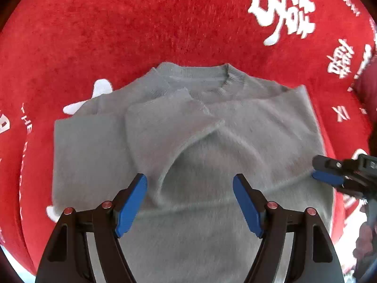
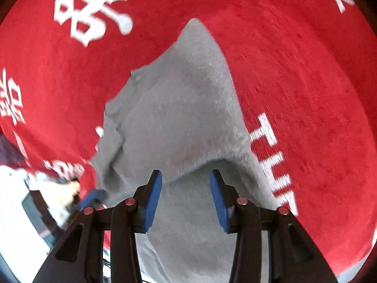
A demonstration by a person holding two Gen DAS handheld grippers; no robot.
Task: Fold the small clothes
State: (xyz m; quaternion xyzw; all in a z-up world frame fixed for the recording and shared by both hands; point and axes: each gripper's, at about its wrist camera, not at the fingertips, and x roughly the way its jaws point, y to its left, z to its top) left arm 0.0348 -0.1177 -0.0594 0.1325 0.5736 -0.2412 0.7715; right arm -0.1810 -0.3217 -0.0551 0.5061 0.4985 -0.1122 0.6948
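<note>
A small grey sweater lies flat on a red cloth, collar at the far end and both sleeves folded across the chest. My left gripper hovers open over its lower middle with nothing between the blue pads. My right gripper comes in at the sweater's right edge. In the right wrist view the sweater runs away from me. The right gripper stands open above a raised fold, its pads not touching the fabric. A blue pad of the left gripper shows at lower left.
The red cloth bears large white characters and printed letters around the sweater. Past its edge at lower left is a blurred pale surface with dark objects. A dark red sleeve shows at the right rim.
</note>
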